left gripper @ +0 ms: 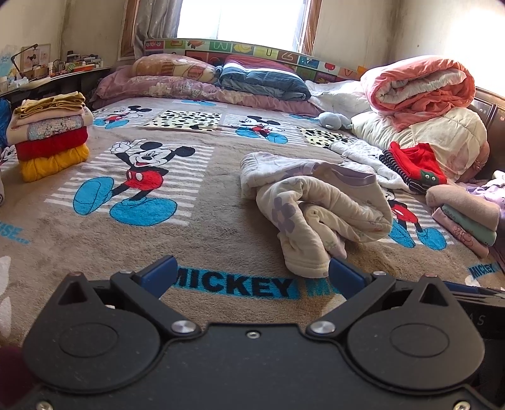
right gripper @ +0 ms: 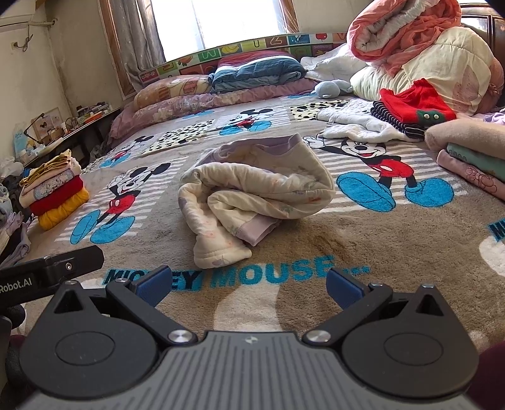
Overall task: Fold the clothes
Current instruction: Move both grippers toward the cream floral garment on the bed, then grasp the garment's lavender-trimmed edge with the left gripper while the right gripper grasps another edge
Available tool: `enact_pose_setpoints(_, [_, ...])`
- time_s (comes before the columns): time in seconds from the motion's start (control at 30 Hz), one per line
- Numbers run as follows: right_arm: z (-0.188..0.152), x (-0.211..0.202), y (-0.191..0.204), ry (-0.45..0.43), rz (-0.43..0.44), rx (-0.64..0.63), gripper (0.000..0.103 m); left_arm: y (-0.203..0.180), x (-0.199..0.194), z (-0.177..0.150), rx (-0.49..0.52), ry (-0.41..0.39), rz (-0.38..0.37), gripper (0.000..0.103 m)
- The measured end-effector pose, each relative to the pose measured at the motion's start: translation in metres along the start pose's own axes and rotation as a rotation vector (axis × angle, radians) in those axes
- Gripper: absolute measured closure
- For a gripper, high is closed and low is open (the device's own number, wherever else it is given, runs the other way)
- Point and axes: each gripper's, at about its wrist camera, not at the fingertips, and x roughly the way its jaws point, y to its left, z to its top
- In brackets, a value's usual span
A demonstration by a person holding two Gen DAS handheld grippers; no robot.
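Both grippers, left (left gripper: pixel 251 274) and right (right gripper: pixel 247 282), gape before one crumpled garment (right gripper: pixel 252 192)

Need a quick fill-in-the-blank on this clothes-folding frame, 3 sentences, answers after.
1. Both the left gripper and the right gripper have their jaws ____.
2. The cream floral garment lies crumpled on the ____ blanket.
3. The bottom item of the folded stack on the left is ____.

Answers: open; Mickey Mouse; yellow

It was a home bedroom: ahead of the grippers lay a bed's brown Mickey Mouse blanket (left gripper: pixel 221 227), floral purple pillows (left gripper: pixel 189 85) and a curtained window (left gripper: pixel 240 19).
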Motion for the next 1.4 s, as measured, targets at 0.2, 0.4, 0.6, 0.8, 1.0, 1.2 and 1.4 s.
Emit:
enact_pose_setpoints(0.2, [-0.001, 0.001, 0.001, 0.002, 0.003, -0.004, 0.0, 0.001, 0.0, 0.001, -0.006, 0.0, -0.003, 0.0])
enact_pose_setpoints(0.4, [-0.001, 0.003, 0.001, 0.004, 0.005, -0.008, 0.0, 0.001, 0.002, 0.0, -0.003, 0.002, -0.007, 0.0])
enact_pose_setpoints(0.6, [-0.003, 0.007, -0.001, 0.009, 0.013, 0.007, 0.0, 0.002, 0.006, -0.002, -0.013, 0.005, -0.021, 0.0])
enact_pose_setpoints(0.8, [-0.003, 0.009, -0.015, -0.008, 0.045, 0.064, 0.0, 0.003, 0.011, -0.004, -0.027, 0.007, -0.044, 0.0])
enact_pose_setpoints(1.0, [-0.005, 0.017, -0.032, -0.04, 0.022, 0.081, 0.0, 0.005, 0.019, -0.009, -0.044, 0.007, -0.075, 0.0])
enact_pose_setpoints(1.2, [-0.008, 0.032, -0.058, -0.095, 0.026, 0.137, 0.0, 0.006, 0.029, -0.016, -0.051, -0.035, -0.066, 0.0])
enact_pose_setpoints(1.4, [0.006, 0.049, -0.071, -0.171, 0.053, 0.109, 0.0, 0.014, 0.048, -0.014, -0.06, 0.016, -0.066, 0.0])
